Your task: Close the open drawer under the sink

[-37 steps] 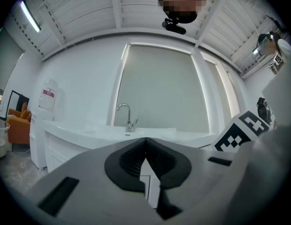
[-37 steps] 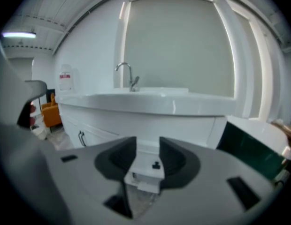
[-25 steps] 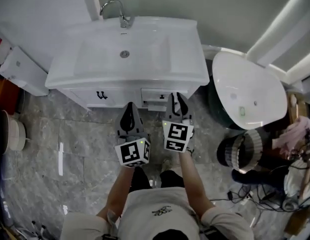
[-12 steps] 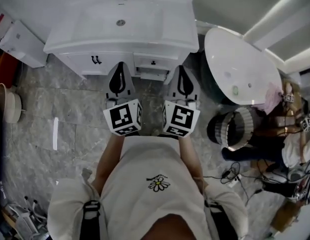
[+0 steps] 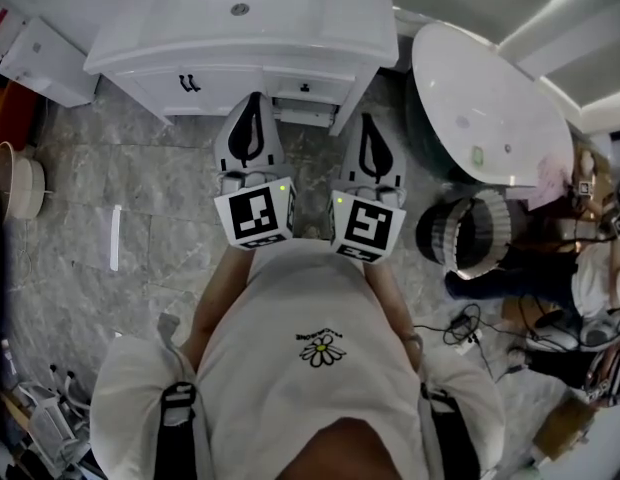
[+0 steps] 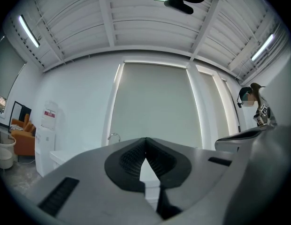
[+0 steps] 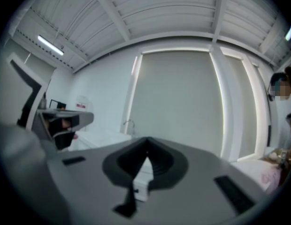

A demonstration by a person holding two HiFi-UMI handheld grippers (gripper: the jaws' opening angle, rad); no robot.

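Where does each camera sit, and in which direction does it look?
Head view: on the person's head, looking down at the sink cabinet; torso, left gripper, right gripper show.
Left gripper view: on that gripper, looking level at the wall; its shut jaws show.
Right gripper view: likewise on its gripper; shut jaws show.
Shared: both gripper views see the faucet.

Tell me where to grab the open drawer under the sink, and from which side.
Take the drawer by its front panel's top edge, coming from the person's side: that panel juts out of the vanity face, and no knob on it shows from above.
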